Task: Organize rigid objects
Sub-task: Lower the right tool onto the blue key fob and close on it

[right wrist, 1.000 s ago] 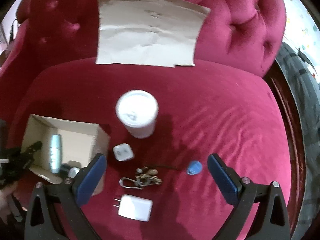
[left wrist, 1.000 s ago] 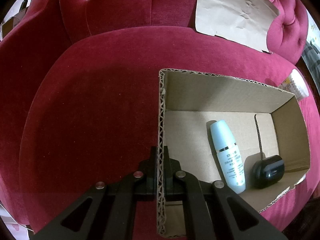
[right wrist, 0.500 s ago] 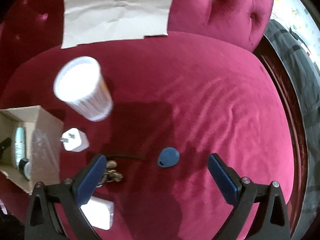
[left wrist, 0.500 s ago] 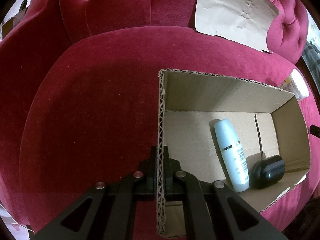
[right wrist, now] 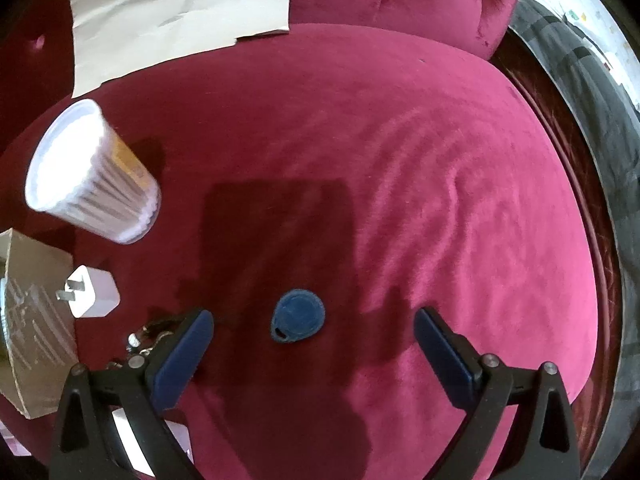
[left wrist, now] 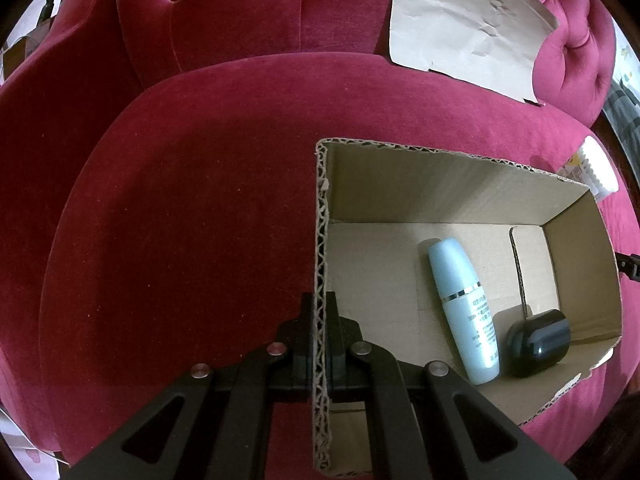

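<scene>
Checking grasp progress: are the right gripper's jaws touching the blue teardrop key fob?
Apart. The right wrist view shows red cushion between the fob and both open jaws.

My cardboard box (left wrist: pixel 460 184) sits open on the cushion, a pale blue bottle (left wrist: pixel 464 308) lying beside a black case (left wrist: pixel 536 342) inside; a blue fob (right wrist: pixel 298 316) lies flat outside.

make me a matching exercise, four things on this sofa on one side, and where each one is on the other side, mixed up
Things:
1. bottle
2. blue tag
3. box wall
4. white plug

Places:
A. clamped in the left gripper
B. on the cushion between the open right gripper's fingers
C. lying inside the box
D. on the cushion just outside the box

Pairs: 1-C, 2-B, 3-A, 4-D
</scene>
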Tool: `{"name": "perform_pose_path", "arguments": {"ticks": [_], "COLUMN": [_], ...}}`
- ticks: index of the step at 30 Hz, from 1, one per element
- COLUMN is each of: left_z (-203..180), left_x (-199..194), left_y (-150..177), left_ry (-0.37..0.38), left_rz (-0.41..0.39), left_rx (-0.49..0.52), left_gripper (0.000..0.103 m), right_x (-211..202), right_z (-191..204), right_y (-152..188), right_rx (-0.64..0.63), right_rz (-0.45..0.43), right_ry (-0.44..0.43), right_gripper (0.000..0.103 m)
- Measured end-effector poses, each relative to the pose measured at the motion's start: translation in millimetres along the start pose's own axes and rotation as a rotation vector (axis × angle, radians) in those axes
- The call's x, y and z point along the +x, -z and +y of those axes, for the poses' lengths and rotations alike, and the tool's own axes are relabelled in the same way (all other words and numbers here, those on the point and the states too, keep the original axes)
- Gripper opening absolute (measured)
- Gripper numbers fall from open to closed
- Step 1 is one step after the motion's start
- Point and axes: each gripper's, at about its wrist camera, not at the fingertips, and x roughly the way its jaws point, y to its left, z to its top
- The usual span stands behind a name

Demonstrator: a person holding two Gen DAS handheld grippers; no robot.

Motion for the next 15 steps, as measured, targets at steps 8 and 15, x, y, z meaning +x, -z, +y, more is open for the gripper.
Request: {"name": "perform_pose_path", "arguments": {"ticks": [8,15], "left_z": [-0.3,-1.1], "left_x": [0.0,0.0], "left_y": [-0.1,-0.7], "left_ry": [-0.001,-0.003], "left_rz": [-0.001,-0.002], "left_rx": [0.001,0.002], "left_gripper": [0.003,0.003], "right_x": [14.9,14.1], "right_z": [4.3,19.9], "right_y": [-9.1,-12.5], "right_rx": [-0.005,-0.048], "right_rz": [0.031,0.013], "right_ry": [-0.025,-0.056], "right_gripper": [0.072,0.043]}}
